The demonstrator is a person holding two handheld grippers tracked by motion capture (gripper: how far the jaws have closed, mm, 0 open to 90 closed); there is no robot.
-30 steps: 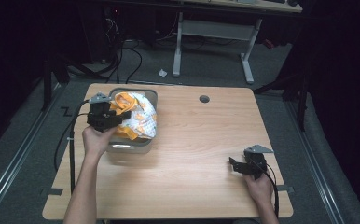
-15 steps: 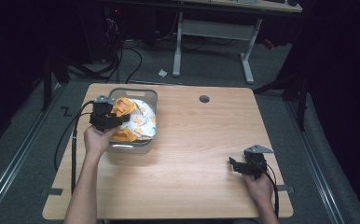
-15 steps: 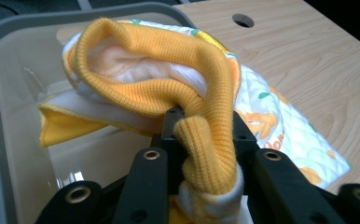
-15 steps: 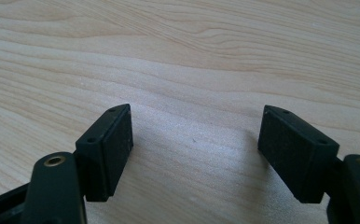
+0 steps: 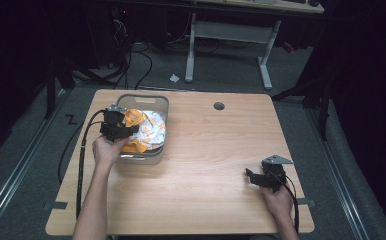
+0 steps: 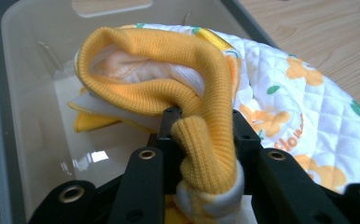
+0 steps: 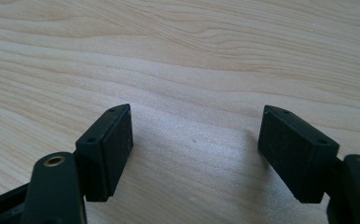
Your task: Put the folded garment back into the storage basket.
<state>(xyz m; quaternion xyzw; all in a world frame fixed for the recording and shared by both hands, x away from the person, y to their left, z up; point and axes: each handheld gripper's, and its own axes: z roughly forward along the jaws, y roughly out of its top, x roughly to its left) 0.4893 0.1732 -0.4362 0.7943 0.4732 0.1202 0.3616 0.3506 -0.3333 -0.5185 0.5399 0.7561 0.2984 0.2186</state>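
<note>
Left tongs (image 6: pixel 205 154), jaws just easing apart, still pinch the orange ribbed cuff of the quilted garment (image 5: pixel 148 131), which sags at twelve o'clock into the grey bin (image 5: pixel 143 99); right tongs (image 5: pixel 255 178) rest released, well apart.

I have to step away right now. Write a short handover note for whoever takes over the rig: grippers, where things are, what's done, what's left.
Left gripper: shut on the orange ribbed cuff of the quilted garment; its jaws have just been easing open slightly, cuff still between them.
Right gripper: open, holding nothing, low over the bare wooden table at the near right.
Things: the garment, white with orange flowers, is bunched in the grey bin at the table's far left, part of it bulging above the rim.
Done: garment mostly inside the bin.
Left: probably release the cuff, tuck in the rest, withdraw the left gripper.
</note>
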